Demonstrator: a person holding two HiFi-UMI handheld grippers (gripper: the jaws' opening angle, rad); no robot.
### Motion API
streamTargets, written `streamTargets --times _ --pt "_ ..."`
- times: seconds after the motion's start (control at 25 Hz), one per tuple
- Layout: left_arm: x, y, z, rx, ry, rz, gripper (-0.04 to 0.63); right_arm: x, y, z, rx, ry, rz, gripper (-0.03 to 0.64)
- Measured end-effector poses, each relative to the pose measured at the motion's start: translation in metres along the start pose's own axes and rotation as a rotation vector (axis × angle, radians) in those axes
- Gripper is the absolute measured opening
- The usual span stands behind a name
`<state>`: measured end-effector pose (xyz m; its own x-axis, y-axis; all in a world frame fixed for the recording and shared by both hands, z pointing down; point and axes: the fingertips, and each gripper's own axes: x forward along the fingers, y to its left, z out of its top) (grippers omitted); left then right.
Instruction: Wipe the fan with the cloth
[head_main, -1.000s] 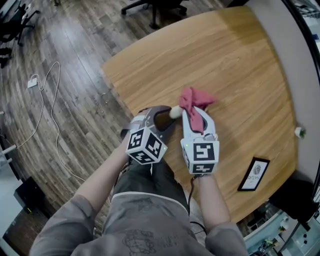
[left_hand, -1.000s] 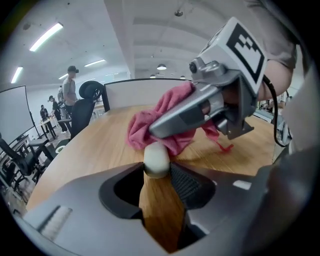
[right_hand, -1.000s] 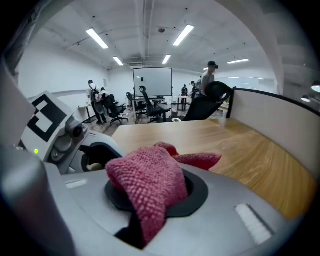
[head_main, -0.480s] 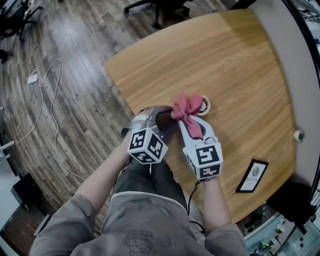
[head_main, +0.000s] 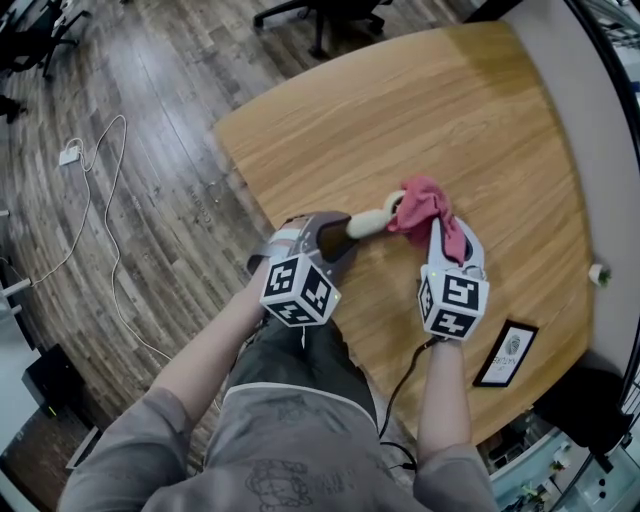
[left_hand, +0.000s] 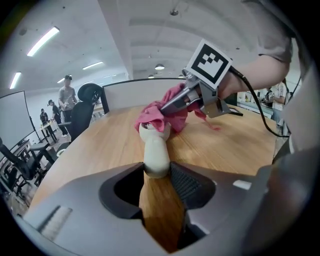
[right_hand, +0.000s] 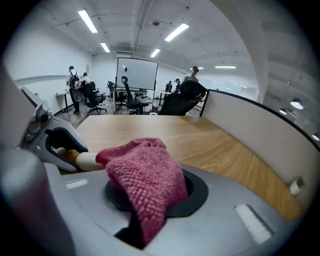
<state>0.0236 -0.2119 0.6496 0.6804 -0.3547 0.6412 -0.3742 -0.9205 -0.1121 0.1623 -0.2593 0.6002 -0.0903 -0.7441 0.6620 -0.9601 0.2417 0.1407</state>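
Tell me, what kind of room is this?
Most likely an open office or workshop room. Black office chairs stand around, a whiteboard is at the far end, and long strip lights run across the ceiling above a big wooden table.

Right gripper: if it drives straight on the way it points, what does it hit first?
Probably the fan, whose head lies hidden under the cloth held by the right gripper. Depth is unclear, so it may be the table instead.
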Motion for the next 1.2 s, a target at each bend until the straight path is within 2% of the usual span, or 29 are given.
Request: streamTargets --times 0.2,0.36,0.52,0.72,0.92,1.2 --pt "0.0 0.003 0.002 -0.032 0.005 -0.011 0.166 0.003 0.03 0.014 0.021 -0.072 0.039 0.08" --pt "0.001 0.003 0.001 -0.029 0.008 -0.006 0.166 0.002 0.088 0.017 -0.034 -0.084 0.153 0.081" --pt "0.001 0.003 0.001 -0.03 0.008 -0.012 0.166 -0.006 0.143 0.005 -0.109 -0.027 0.316 0.082" --pt "0.0 -0.001 0.002 0.01 -0.002 -0.009 0.166 -0.014 0.151 -0.002 -0.122 -0.013 0.401 0.078" --pt "-0.001 0.0 0.0 -0.008 0.004 -0.014 0.166 -0.005 0.124 0.005 -0.127 -0.034 0.352 0.078" --pt "0.0 -0.001 -0.001 -0.01 0.011 -0.029 0.164 0.001 0.079 0.013 0.017 -0.063 0.284 0.092"
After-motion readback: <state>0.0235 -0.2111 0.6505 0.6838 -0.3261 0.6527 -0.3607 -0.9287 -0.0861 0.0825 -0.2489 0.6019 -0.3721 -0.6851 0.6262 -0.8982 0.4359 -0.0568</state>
